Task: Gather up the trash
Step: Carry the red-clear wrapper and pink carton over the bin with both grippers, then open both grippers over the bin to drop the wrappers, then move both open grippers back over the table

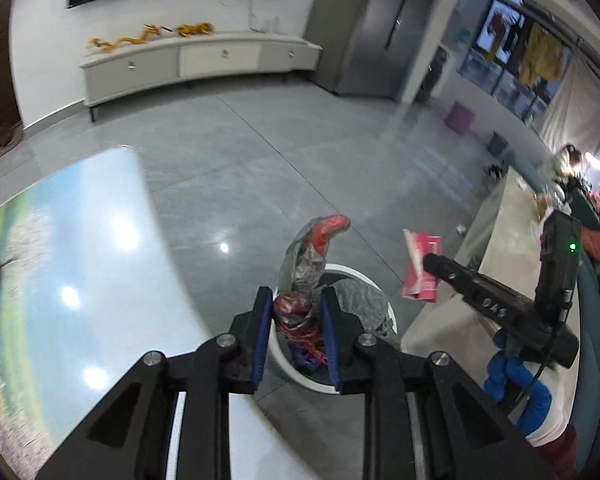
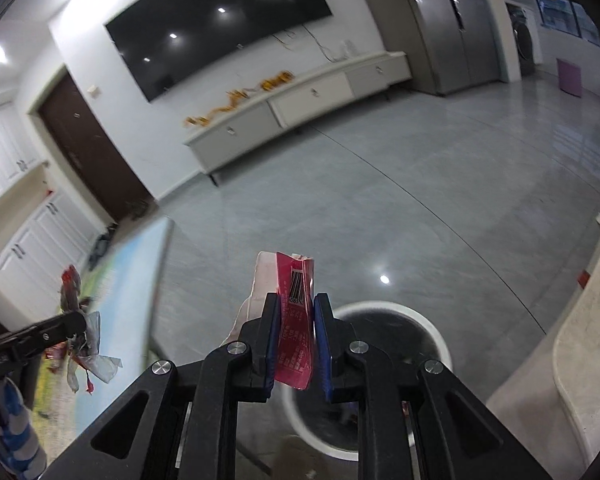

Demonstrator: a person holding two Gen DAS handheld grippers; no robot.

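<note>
Left gripper [image 1: 296, 320] is clamped on a crumpled wrapper [image 1: 306, 264] above the bin [image 1: 374, 286]; right gripper [image 2: 296, 332] pinches a flat pink packet [image 2: 296, 320] beside the rim. I judge both light, limp and slippery, so I'd grip mid-body, not the edges.

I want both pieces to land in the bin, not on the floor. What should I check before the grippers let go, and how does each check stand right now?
1. Left gripper clamped on the crumpled silver-and-red plastic wrapper: ok.
2. Right gripper clamped on the flat pink carton with a barcode: ok.
3. Round white bin with a dark liner open, no lid in the way: ok.
4. Wrapper above the bin mouth in the left wrist view: ok.
5. Carton above the bin mouth: not ok; it hangs over the near rim.
6. Room left in the bin: cannot tell.
</note>
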